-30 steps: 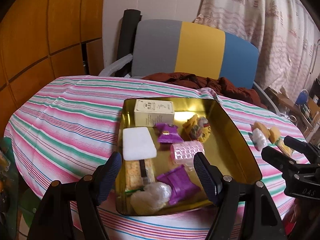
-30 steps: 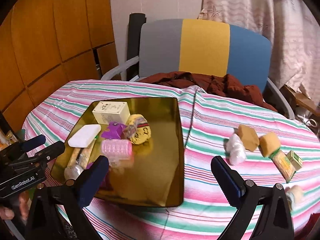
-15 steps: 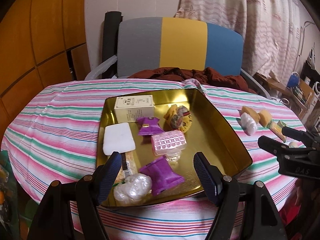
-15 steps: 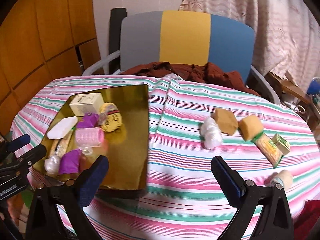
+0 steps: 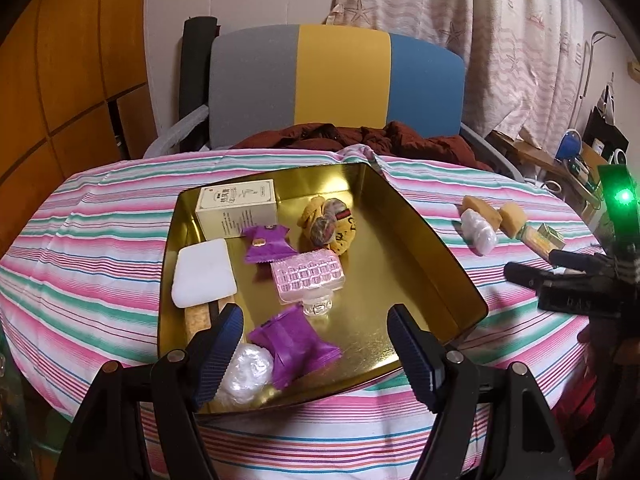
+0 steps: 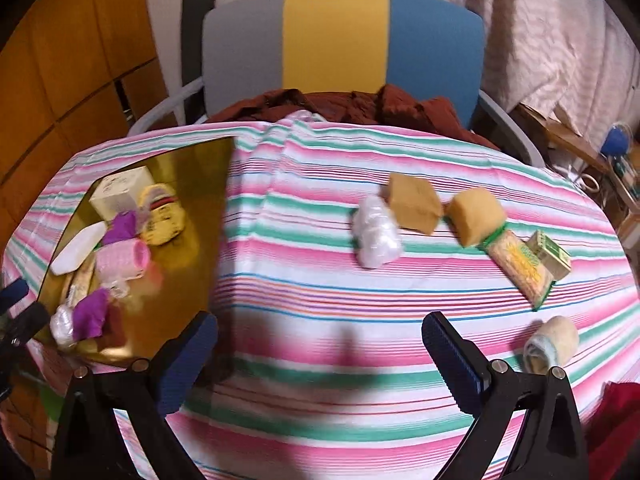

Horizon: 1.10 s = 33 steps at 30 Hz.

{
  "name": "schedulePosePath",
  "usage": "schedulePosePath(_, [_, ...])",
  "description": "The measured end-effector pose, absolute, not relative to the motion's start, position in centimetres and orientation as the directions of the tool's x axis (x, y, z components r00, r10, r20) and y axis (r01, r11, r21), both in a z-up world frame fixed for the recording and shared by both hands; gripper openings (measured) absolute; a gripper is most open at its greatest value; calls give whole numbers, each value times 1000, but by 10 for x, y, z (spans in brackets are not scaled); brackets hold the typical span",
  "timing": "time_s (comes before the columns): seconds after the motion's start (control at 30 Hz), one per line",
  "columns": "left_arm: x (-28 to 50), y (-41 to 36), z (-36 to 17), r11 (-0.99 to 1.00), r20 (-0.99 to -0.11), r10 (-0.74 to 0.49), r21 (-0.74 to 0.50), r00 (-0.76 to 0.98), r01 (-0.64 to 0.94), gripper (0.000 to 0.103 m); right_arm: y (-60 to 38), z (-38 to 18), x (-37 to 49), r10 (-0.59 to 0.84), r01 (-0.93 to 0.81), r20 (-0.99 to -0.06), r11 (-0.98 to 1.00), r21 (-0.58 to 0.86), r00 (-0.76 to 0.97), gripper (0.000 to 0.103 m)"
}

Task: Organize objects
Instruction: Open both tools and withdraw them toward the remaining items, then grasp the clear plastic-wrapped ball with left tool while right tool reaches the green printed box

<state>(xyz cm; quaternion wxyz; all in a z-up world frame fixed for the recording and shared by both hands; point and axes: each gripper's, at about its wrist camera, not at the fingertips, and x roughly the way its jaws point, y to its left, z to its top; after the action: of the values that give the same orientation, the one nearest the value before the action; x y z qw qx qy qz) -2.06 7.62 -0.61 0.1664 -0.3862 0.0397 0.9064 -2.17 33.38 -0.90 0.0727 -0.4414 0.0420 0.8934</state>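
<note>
A gold tin tray [image 5: 432, 248] [image 6: 212, 216] lies on the striped tablecloth and holds a cream box [image 5: 237, 208], a white pad [image 5: 202, 278], purple packets [image 5: 294, 346], a pink roller [image 5: 306, 276] and a yellow pouch [image 5: 332, 228]. My left gripper [image 5: 316, 354] hovers open over the tray's near edge, holding nothing. To the tray's right, loose on the cloth, lie a white wrapped bundle [image 6: 376, 232], two tan sponges [image 6: 414, 202], a yellow packet [image 6: 520, 268], a small green box [image 6: 550, 254] and a cream roll [image 6: 552, 342]. My right gripper [image 6: 320, 360] is open and empty above bare cloth before them.
A grey, yellow and blue chair [image 5: 336, 84] with a dark red garment [image 5: 360, 140] stands behind the table. Wood panelling fills the left, a curtain and cluttered shelves the right. The table's edge curves close below both grippers.
The right gripper has swung to the right, away from the tray and toward the loose items. The left gripper has pulled back a little; the tray looks smaller. Both stayed open.
</note>
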Motion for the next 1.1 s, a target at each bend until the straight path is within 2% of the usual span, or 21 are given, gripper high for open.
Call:
schedulePosePath(0.2, [-21, 85, -4, -922, -713, 312, -69, -628, -380, 76, 397, 4, -26, 142, -268, -792, -963, 29, -594, 103])
schedulePosePath(0.33, [-20, 100, 3, -899, -705, 350, -68, -617, -432, 76, 463, 14, -27, 208, -404, -777, -912, 65, -594, 103])
schedulePosePath(0.57, [-23, 137, 11, -860, -703, 396, -57, -591, -507, 76, 585, 5, -15, 355, -680, -736, -707, 192, -577, 103])
schedulePosePath(0.67, [-26, 155, 14, -847, -705, 408, -55, -581, -528, 78, 619, -13, -3, 350, -771, -776, -582, 258, -524, 103])
schedulePosePath(0.83, [-38, 196, 23, -815, -707, 454, -84, -542, -574, 81, 628, -16, 9, 284, -758, -765, -533, 375, -578, 103])
schedulePosePath(0.97, [-52, 241, 25, -770, -720, 507, -132, -474, -624, 82, 622, -12, 1, 245, -718, -755, -576, 391, -608, 103])
schedulePosePath(1.1, [-66, 281, 16, -759, -752, 509, -160, -420, -632, 82, 615, -12, -6, 209, -679, -747, -616, 401, -631, 103])
